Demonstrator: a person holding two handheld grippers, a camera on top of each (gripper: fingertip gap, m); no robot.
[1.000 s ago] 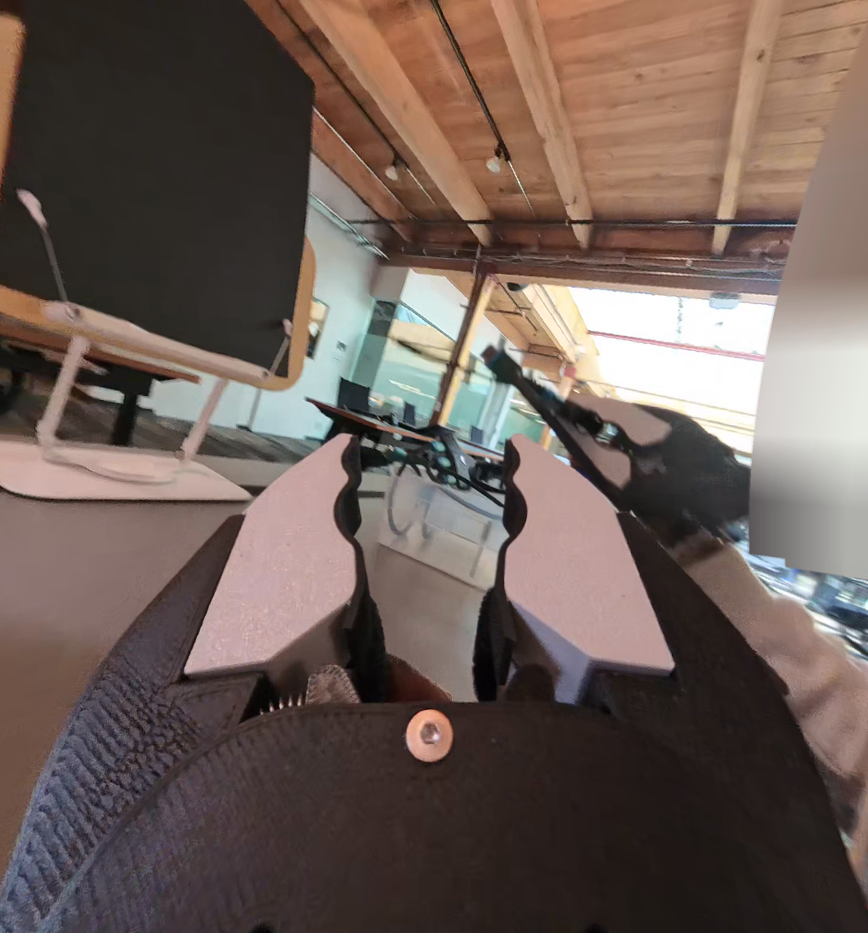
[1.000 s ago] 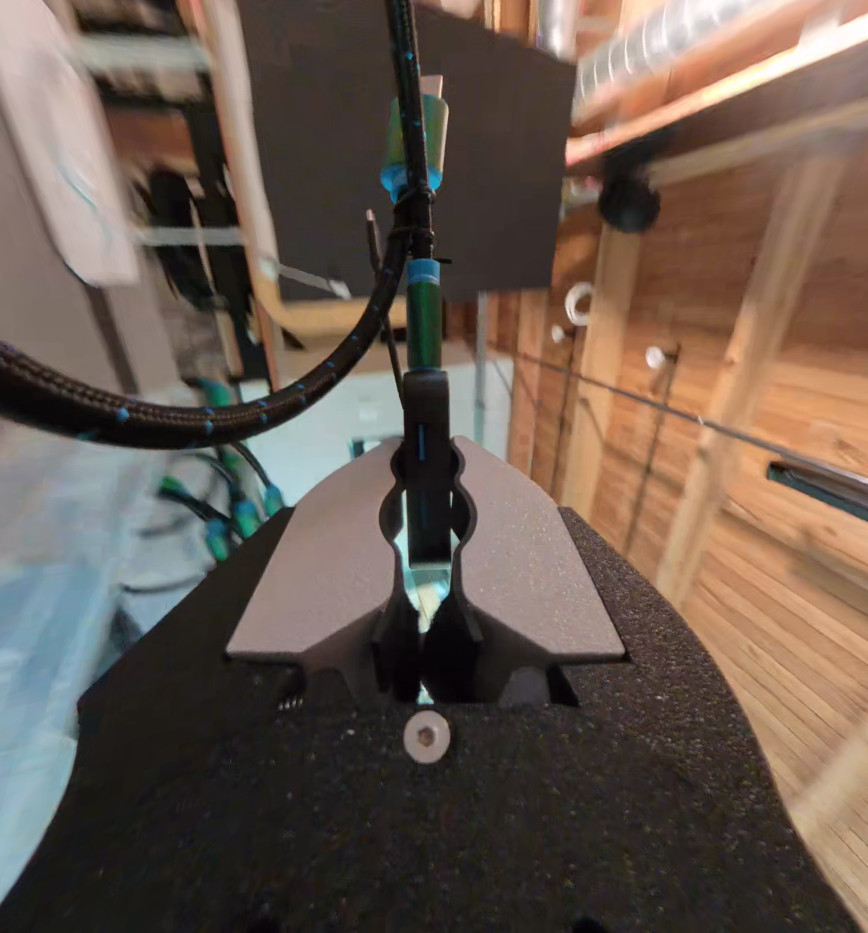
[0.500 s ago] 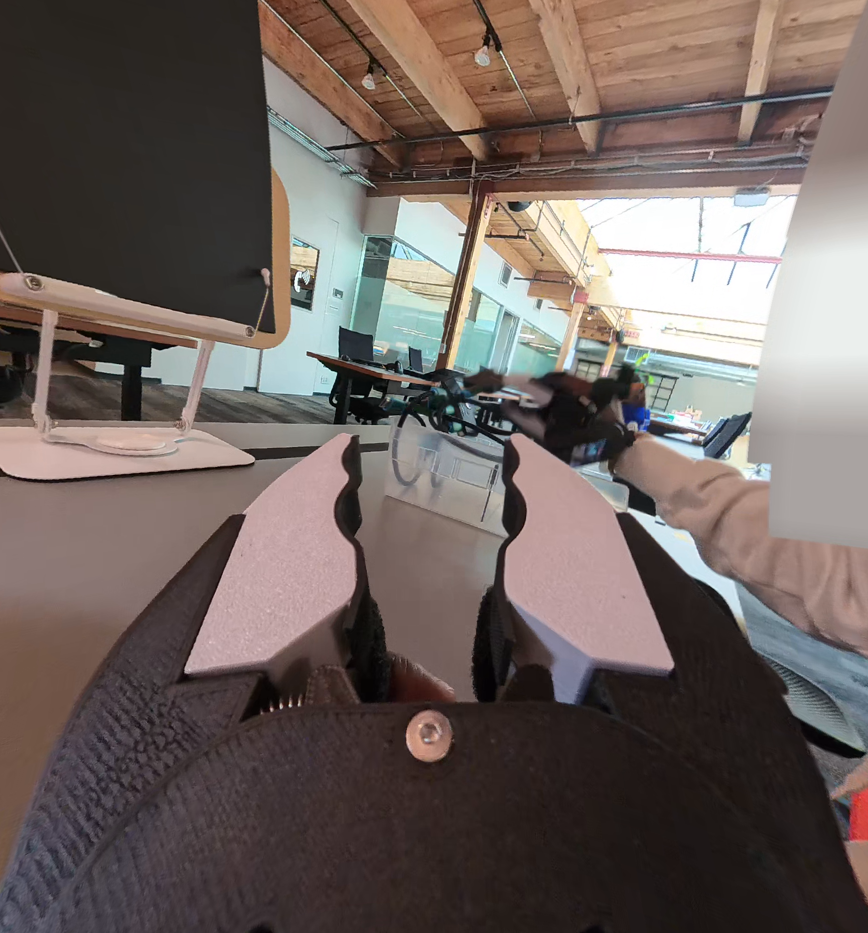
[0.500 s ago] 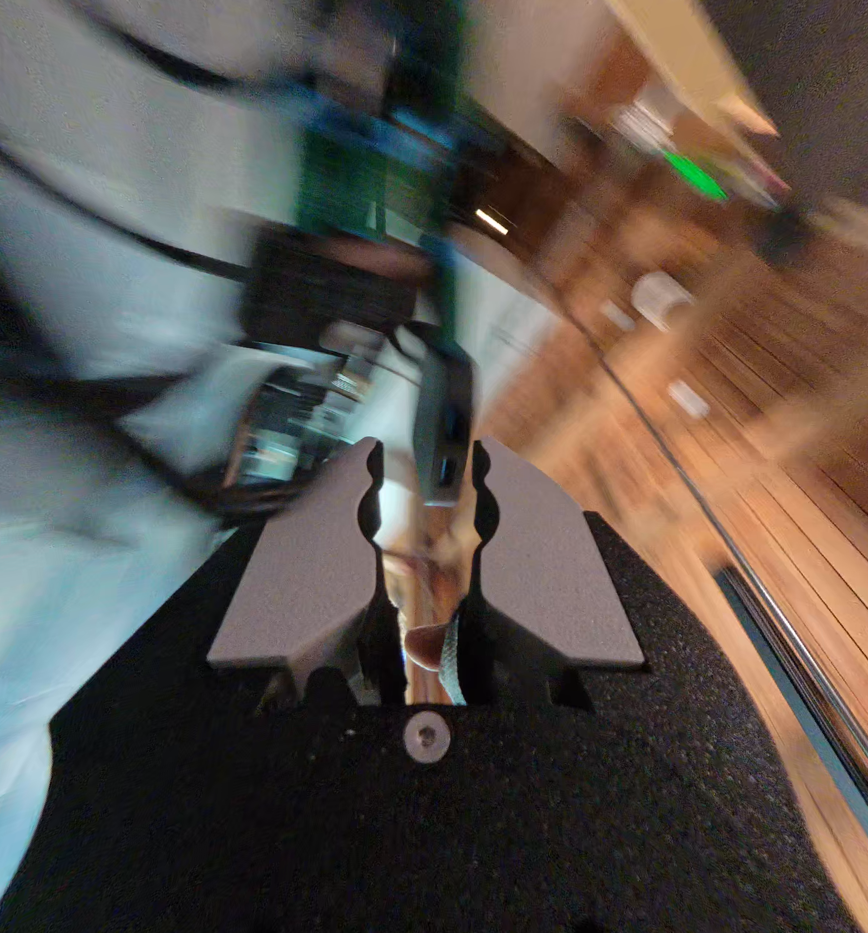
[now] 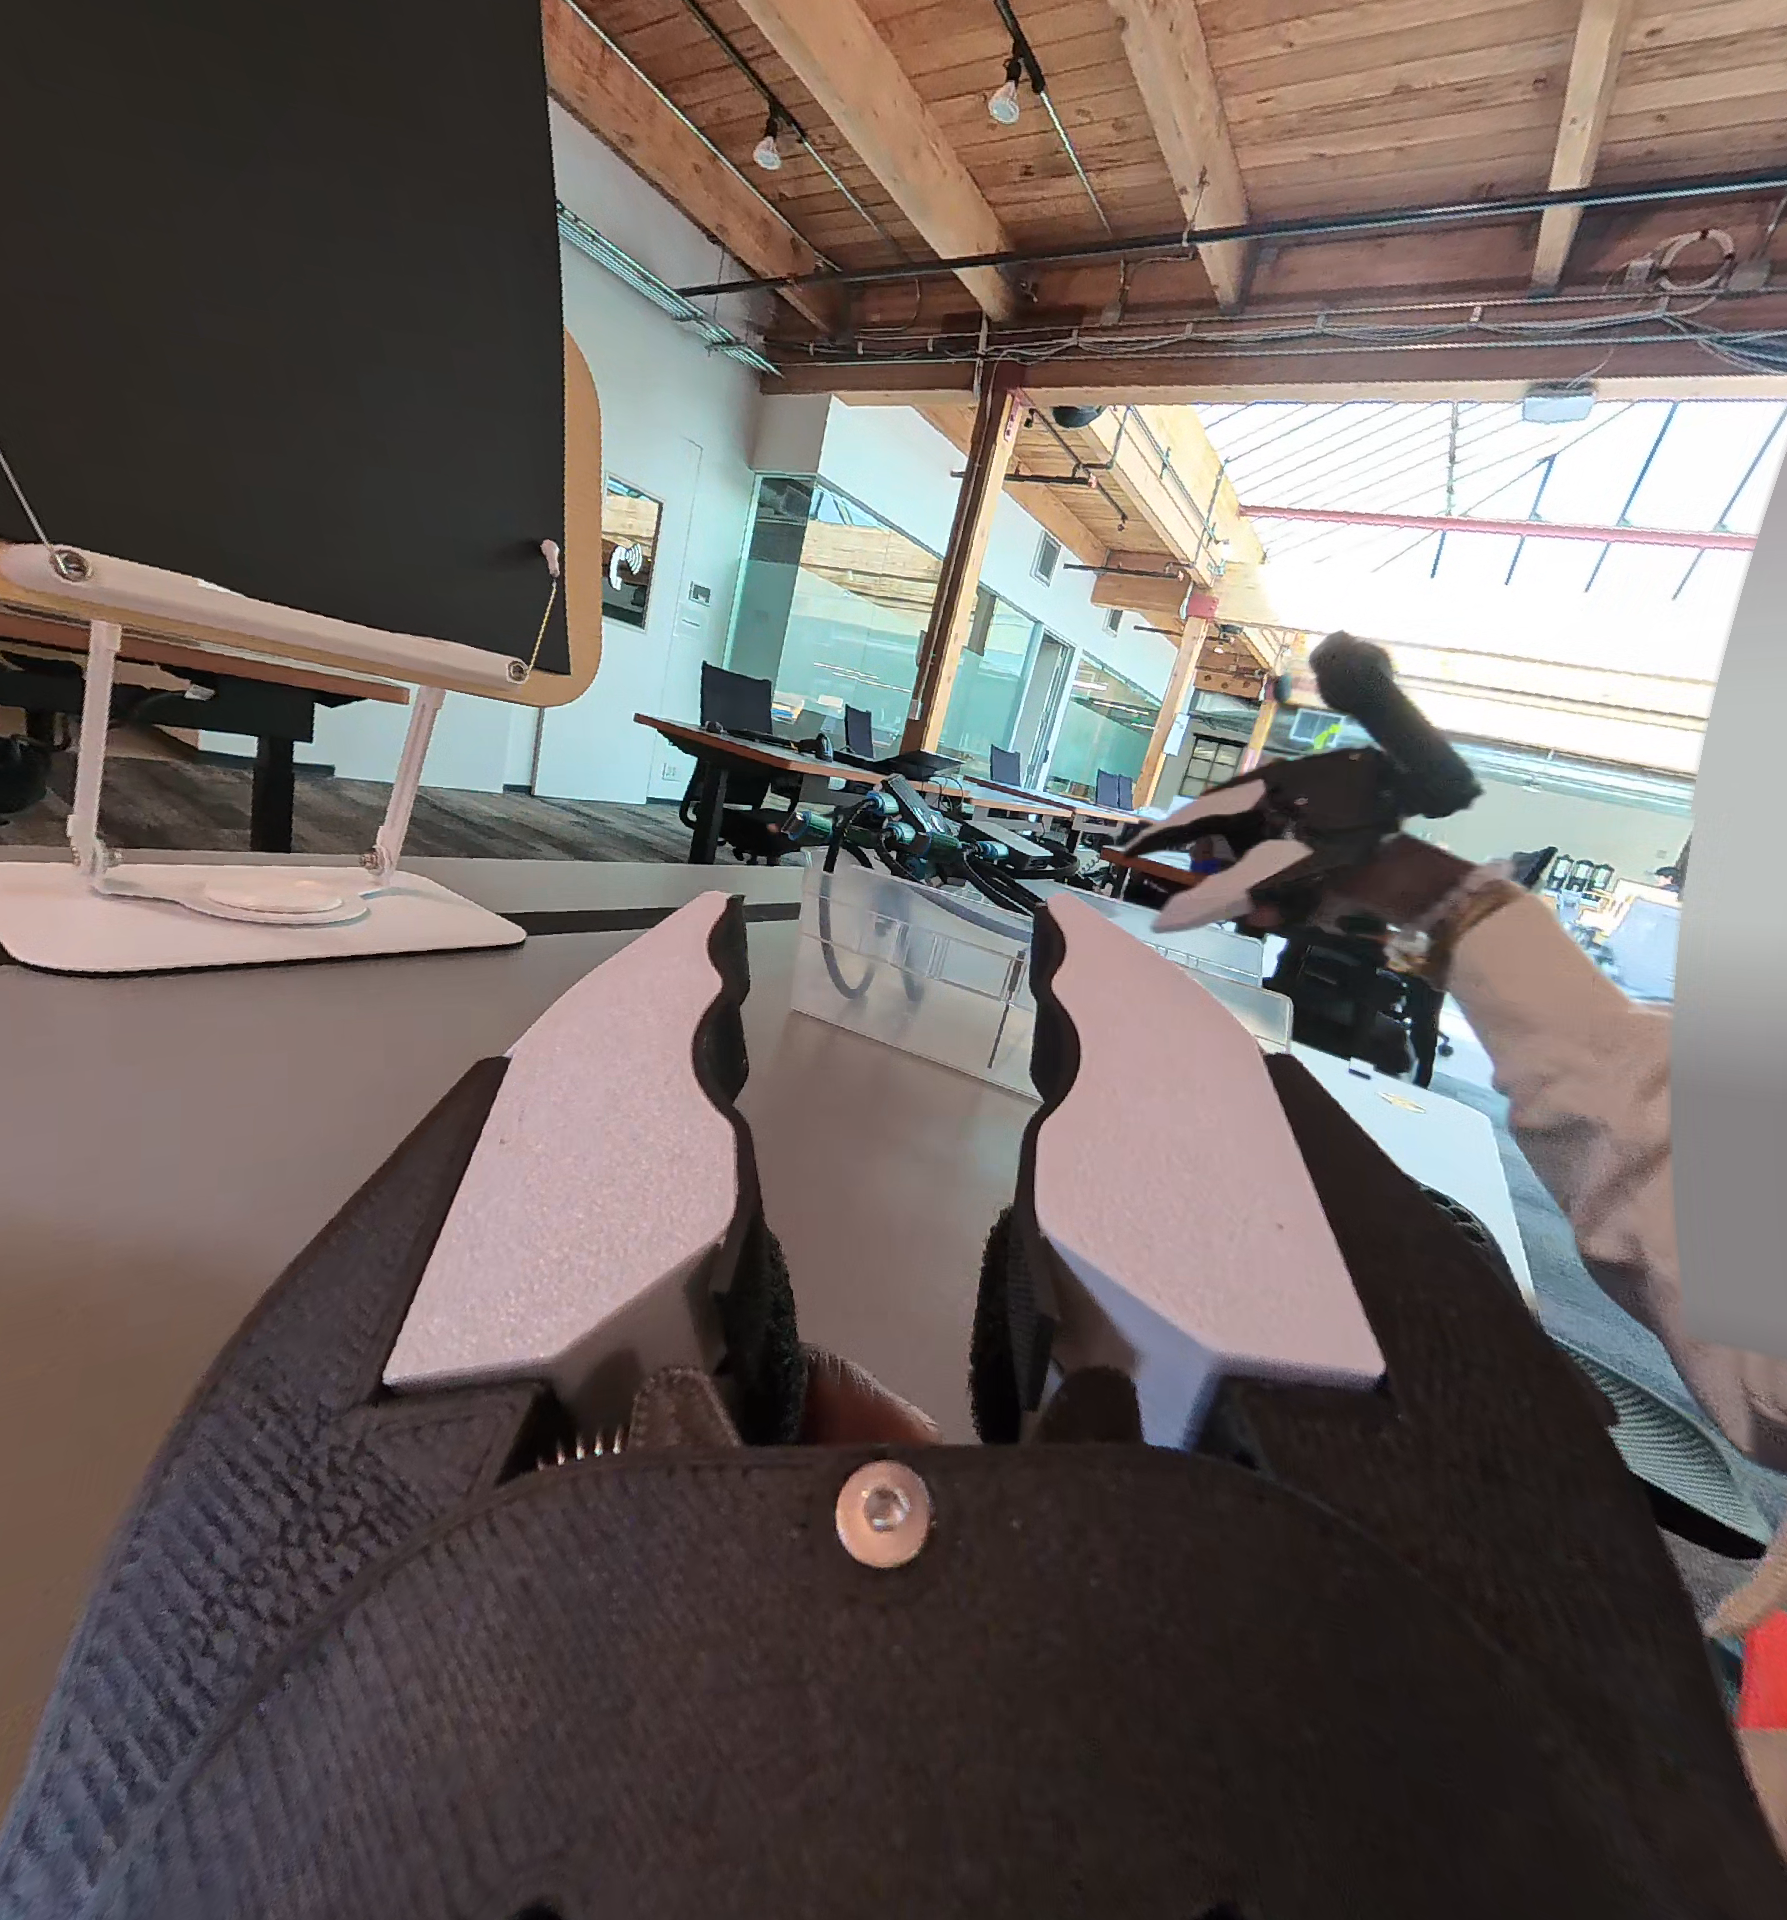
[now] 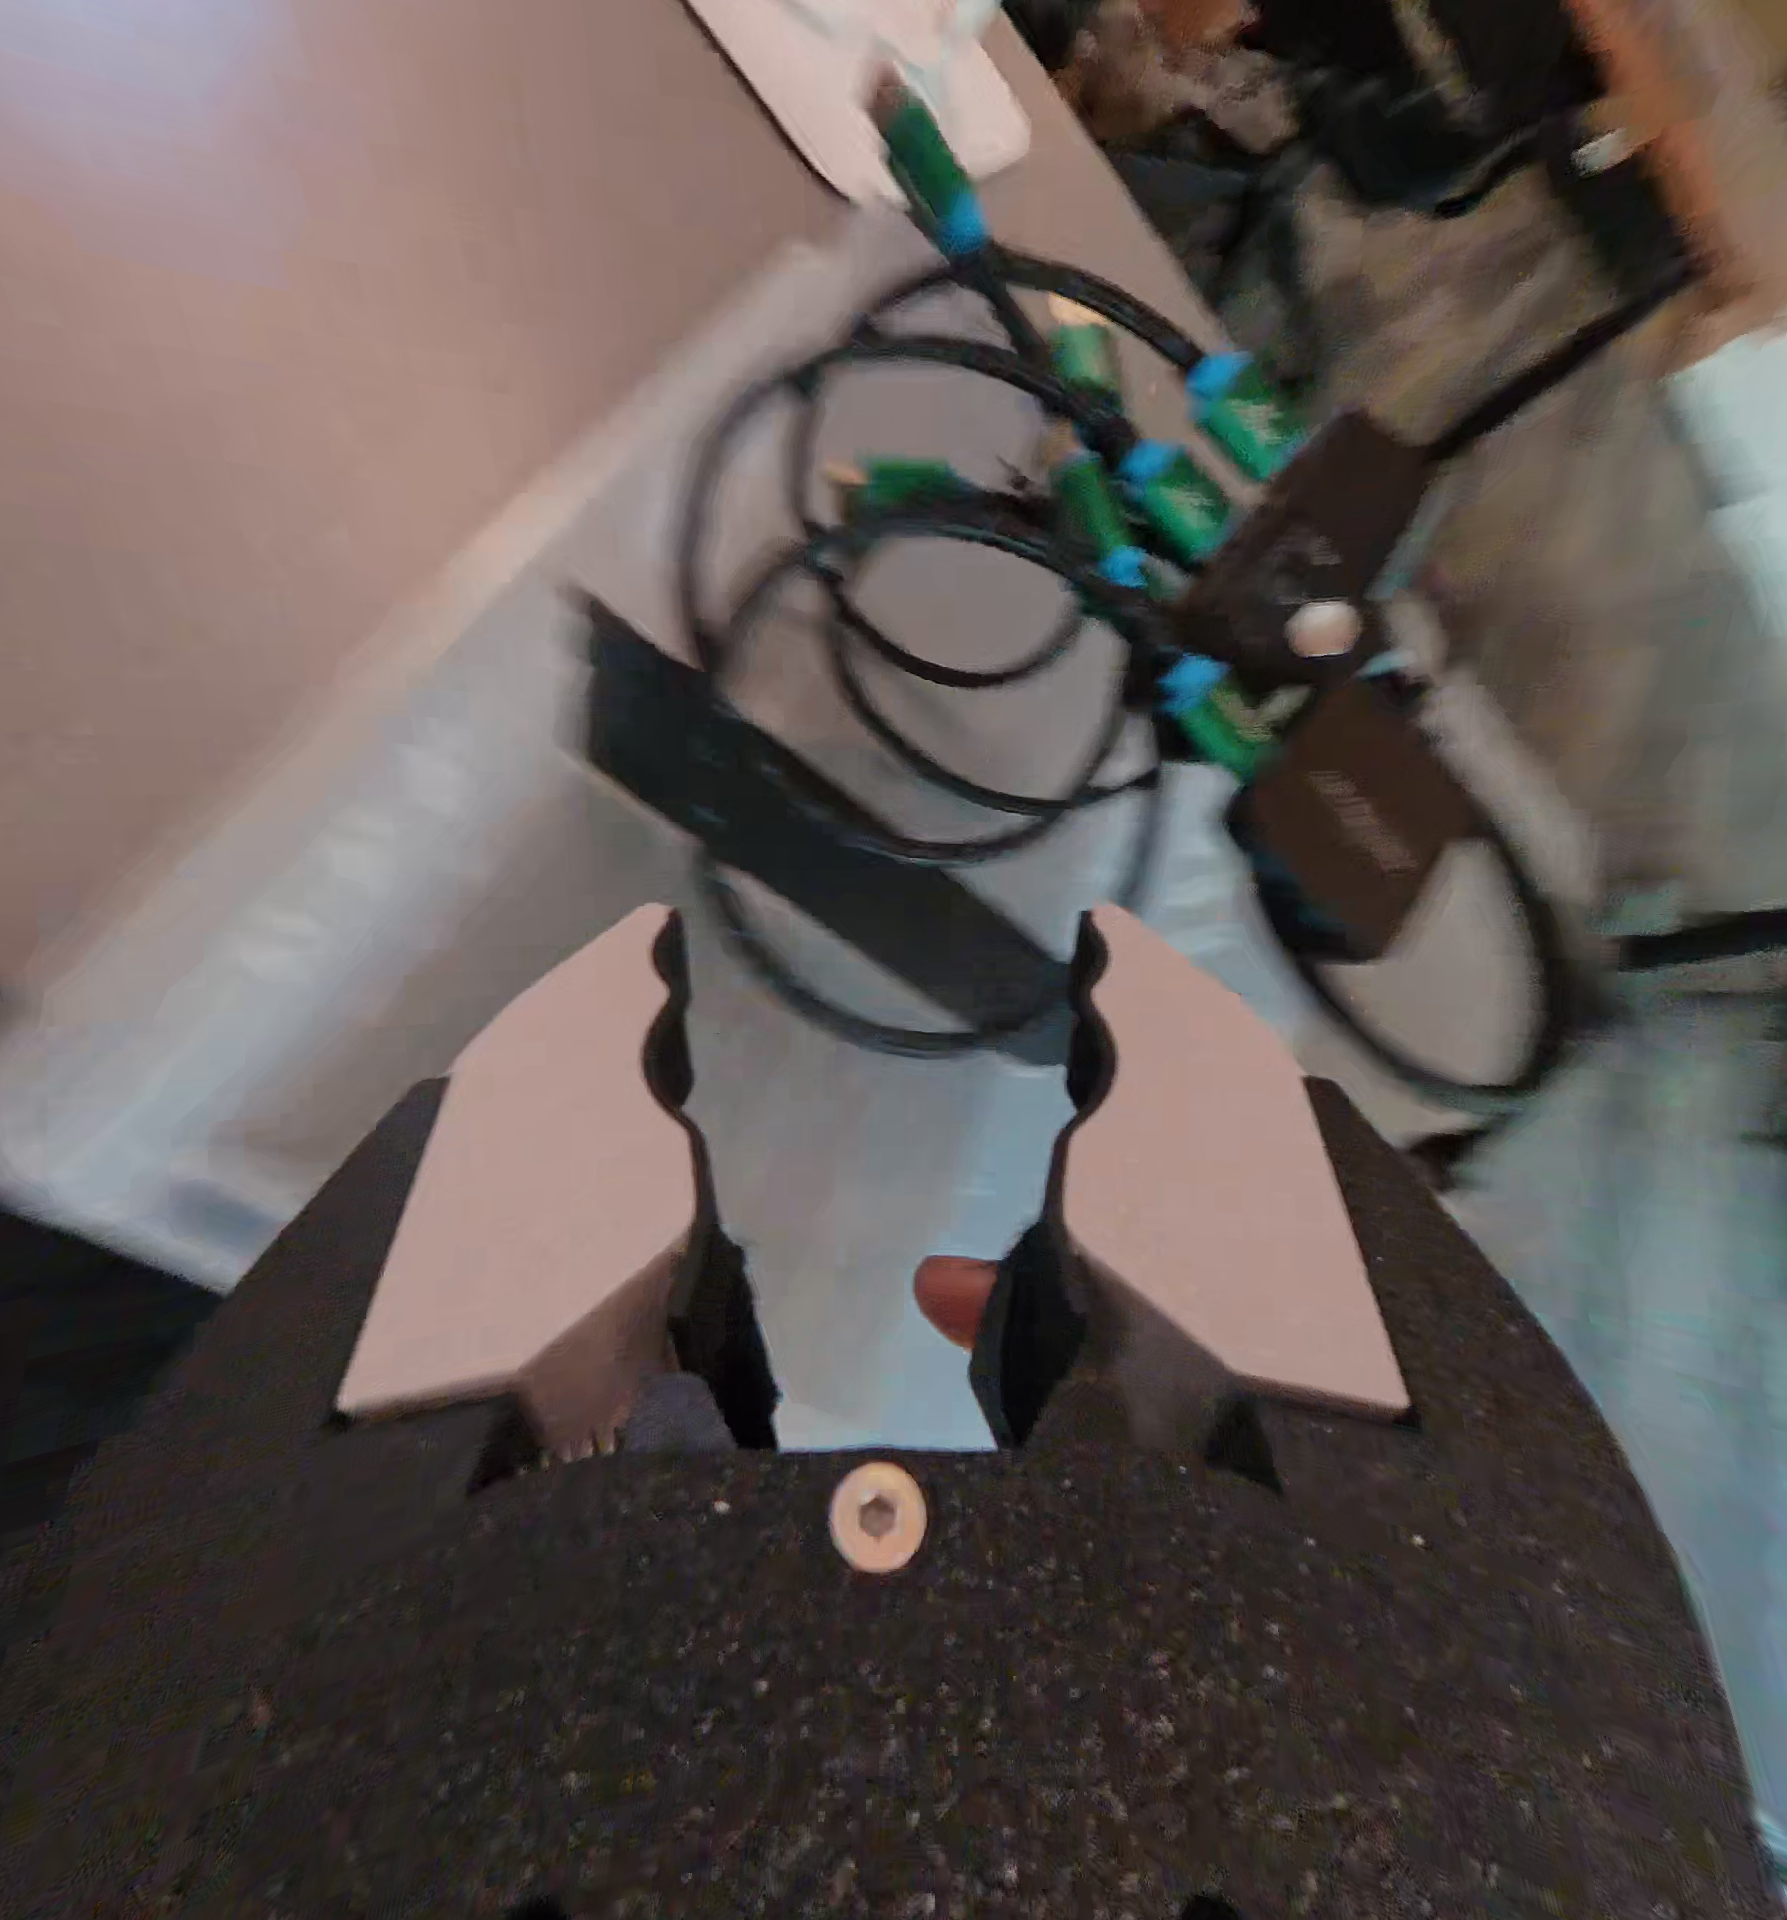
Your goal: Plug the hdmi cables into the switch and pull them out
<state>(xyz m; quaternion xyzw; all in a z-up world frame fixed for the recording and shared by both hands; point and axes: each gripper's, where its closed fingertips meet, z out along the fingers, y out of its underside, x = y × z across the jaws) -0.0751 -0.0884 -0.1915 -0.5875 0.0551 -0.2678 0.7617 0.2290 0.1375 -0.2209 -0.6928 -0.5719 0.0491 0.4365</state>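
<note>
In the right wrist view my right gripper point(image 6: 878, 925) is open and empty above a tangle of black HDMI cables point(image 6: 930, 665) with green plugs point(image 6: 1185, 499) and blue collars. Several plugs sit against a black switch box point(image 6: 1294, 561); a second black box point(image 6: 1356, 810) lies beside it. This view is motion-blurred. In the left wrist view my left gripper point(image 5: 884, 914) is open and empty, low over the grey table point(image 5: 193, 1122). Ahead of it the cables and switch point(image 5: 930, 831) lie in a clear tray point(image 5: 920, 966). The right gripper point(image 5: 1180, 878) hovers open at the tray's right.
A white stand point(image 5: 234, 904) carrying a black panel point(image 5: 245, 312) stands at the back left of the table. A flat black strip point(image 6: 795, 821) lies under the cables in the tray. A person's sleeve point(image 5: 1575, 1091) reaches in from the right.
My right gripper held a cable plug up high a second ago; it has let go, opened wide and swung down over the tray. My left gripper has tilted down slightly and stays open.
</note>
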